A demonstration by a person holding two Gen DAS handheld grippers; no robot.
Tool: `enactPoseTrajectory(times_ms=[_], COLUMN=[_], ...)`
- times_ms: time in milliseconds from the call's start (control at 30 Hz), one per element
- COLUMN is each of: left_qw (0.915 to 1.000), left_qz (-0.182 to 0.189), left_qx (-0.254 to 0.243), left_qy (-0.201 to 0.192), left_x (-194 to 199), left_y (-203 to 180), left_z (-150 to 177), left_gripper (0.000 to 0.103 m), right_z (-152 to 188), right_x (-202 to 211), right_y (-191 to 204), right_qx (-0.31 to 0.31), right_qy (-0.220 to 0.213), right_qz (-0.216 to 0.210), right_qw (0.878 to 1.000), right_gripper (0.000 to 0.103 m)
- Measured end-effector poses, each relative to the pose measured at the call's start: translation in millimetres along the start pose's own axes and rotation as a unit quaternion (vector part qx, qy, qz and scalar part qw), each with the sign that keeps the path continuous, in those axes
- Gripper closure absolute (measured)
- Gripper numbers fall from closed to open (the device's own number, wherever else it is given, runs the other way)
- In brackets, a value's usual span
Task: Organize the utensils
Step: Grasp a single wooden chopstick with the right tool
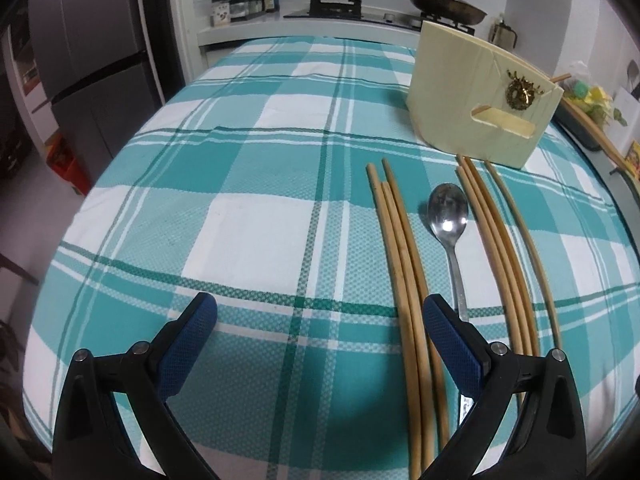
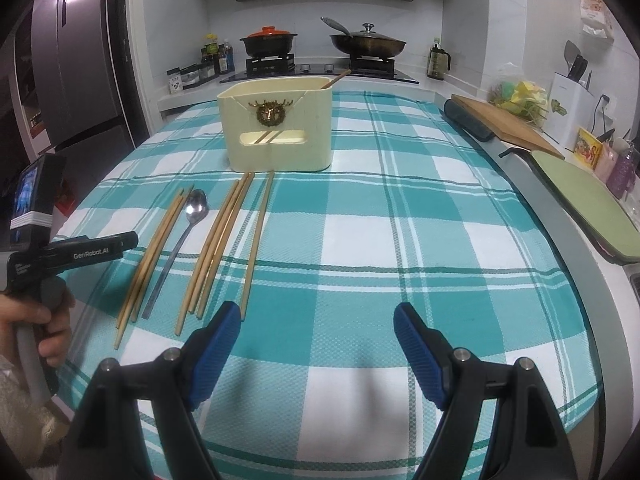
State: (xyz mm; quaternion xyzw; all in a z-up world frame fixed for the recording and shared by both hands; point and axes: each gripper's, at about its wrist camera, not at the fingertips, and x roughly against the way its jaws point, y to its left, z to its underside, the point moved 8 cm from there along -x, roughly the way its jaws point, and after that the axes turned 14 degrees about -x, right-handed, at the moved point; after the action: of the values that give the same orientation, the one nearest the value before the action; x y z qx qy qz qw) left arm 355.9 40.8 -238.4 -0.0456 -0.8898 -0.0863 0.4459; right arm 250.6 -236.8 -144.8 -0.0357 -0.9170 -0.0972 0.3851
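While the chopsticks [image 1: 404, 276] and metal spoon [image 1: 448, 216] lie side by side on the checked tablecloth [image 1: 240, 216] just before the cream utensil holder [image 1: 476, 104], your left gripper [image 1: 320, 320] hangs spread wide and empty beside them. Your right gripper [image 2: 318, 320] is equally spread, holding nothing. Only its view shows your hand [image 2: 38, 320] and a chopstick [image 2: 336, 79] inside the holder.

Left gripper [image 1: 320, 316] fingers spread over the tablecloth [image 1: 240, 220]; chopsticks [image 1: 404, 280] apparently under one; spoon [image 1: 448, 216] beside.
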Motion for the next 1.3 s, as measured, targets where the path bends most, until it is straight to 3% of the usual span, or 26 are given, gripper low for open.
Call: enactPoseTrajectory(times_ms=[233,667,867,967,1033,1100,1300], left_qw=[0.9995,0.9995,0.9996,0.9995,0.9994,0.9992,0.9997], left_qz=[-0.02,-0.006,-0.01,-0.014,-0.017,-0.019,-0.01], left_qx=[-0.018,-0.02,-0.015,-0.018,-0.021,-0.026,-0.019], left_qy=[0.018,0.024,0.022,0.022,0.024,0.026,0.014], left_x=[-16.6,-30.1,-33.1,-32.7,-32.2,-31.6,-32.3], left_y=[1.3,-0.4,3.8,3.4,2.8,1.5,3.1], left_z=[-0.1,-5.9,-8.9,-9.3,-9.5,-10.0,-7.5], left_gripper=[0.0,0.0,0.0,0.0,0.0,0.001,0.0], right_z=[1.2,-4.9,-29.1,-36.4,-38.8,-39.7,-34.8], right_x=[-10.7,-32.2,-77.8,-103.9,-119.0,-132.3,-152.5], right_y=[4.2,8.3,19.5,36.9,53.8,69.3,80.8], right_qx=[0.002,0.007,0.017,0.02,0.033,0.055,0.096], right_qy=[0.011,0.025,0.054,0.082,0.097,0.105,0.101], right_qz=[-0.004,-0.004,-0.035,-0.063,-0.078,-0.083,-0.053], right_qw=[1.0,1.0,0.998,0.994,0.992,0.989,0.989], right_gripper=[0.022,0.022,0.024,0.041,0.043,0.051,0.094])
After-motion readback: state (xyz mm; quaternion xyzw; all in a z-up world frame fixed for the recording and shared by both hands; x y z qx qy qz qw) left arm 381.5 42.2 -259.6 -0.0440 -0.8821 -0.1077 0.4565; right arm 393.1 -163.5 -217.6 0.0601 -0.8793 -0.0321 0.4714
